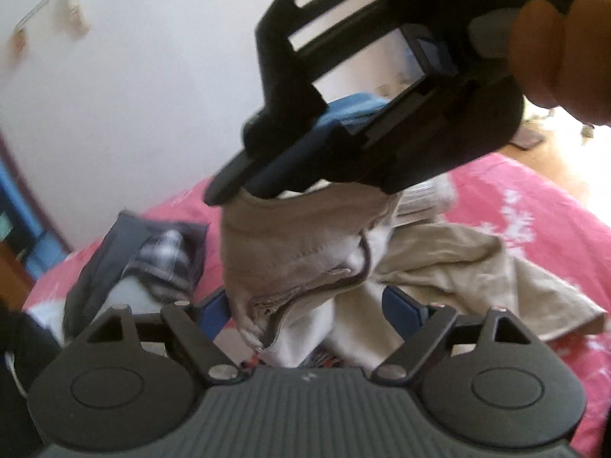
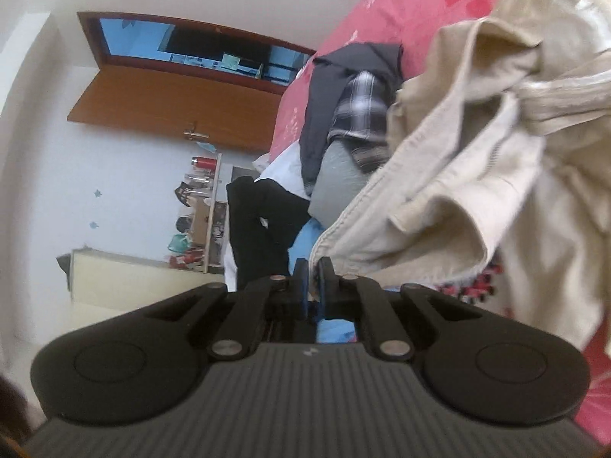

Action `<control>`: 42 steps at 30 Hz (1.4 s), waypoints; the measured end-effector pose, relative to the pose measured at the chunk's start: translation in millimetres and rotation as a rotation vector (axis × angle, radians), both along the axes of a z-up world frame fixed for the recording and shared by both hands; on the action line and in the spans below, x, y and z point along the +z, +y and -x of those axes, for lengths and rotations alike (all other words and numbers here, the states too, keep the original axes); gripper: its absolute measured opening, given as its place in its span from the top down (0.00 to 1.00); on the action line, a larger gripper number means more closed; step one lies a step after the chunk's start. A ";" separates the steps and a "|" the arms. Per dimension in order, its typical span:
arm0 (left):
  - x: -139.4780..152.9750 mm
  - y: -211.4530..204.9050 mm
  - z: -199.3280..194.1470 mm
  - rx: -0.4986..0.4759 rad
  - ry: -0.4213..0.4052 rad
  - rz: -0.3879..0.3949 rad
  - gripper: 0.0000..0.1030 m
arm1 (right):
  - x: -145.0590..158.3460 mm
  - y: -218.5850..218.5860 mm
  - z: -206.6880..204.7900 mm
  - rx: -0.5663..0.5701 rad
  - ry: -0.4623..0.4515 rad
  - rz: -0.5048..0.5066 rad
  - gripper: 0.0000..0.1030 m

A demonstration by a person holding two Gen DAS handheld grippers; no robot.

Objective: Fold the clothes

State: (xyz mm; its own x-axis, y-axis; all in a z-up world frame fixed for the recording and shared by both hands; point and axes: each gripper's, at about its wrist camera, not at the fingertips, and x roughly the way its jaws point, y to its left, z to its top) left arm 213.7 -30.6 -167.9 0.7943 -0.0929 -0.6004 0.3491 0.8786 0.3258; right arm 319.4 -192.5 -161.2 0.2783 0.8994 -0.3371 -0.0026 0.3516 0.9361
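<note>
Beige trousers point(image 1: 301, 244) hang above the pink bed, and the rest of them lies crumpled to the right. In the left wrist view my right gripper point(image 1: 236, 187) comes in from the top, shut on the trousers' upper edge, with a person's hand point(image 1: 561, 38) behind it. My left gripper point(image 1: 305, 309) sits below with its blue pads point(image 1: 212, 313) spread wide. The waistband and zip hang between them, and I see no pad pressing on the cloth. In the right wrist view the right gripper point(image 2: 310, 278) is pinched on the trousers' point(image 2: 439, 175) seam, rolled sideways.
The pink flowered bedspread point(image 1: 515, 198) covers the bed. A pile of dark clothes with a plaid shirt point(image 1: 152, 263) point(image 2: 355, 107) lies to the left. Black and blue garments point(image 2: 259, 221) lie near the bed's edge. A brown door point(image 2: 172, 103) and a cluttered shelf point(image 2: 206, 206) stand by the white wall.
</note>
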 end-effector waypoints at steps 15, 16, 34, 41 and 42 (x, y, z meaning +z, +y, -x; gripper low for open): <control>-42.8 47.3 -46.9 0.214 0.201 0.159 0.17 | 52.0 -1.4 -40.2 0.022 -0.327 0.169 0.45; -43.5 49.5 -46.7 0.218 0.222 0.178 0.17 | 57.7 -13.1 -33.7 0.006 -0.377 0.203 0.43; -54.6 53.0 -14.1 0.302 0.642 0.603 0.17 | -60.3 -131.4 -35.9 -0.413 -0.050 0.446 0.42; -57.6 49.7 -20.3 0.395 0.634 0.578 0.17 | -59.2 -160.8 -116.0 -0.428 -0.174 0.579 0.22; -56.6 51.6 -19.9 0.401 0.625 0.577 0.17 | -59.1 -158.1 -121.9 -0.406 -0.198 0.630 0.22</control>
State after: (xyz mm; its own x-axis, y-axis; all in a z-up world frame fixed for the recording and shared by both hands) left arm 233.6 21.0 -224.5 0.3805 -0.2980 -0.8754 -0.0501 0.9386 -0.3413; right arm 441.2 -350.6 -220.3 0.6538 0.3687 -0.6608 0.0943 0.8268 0.5546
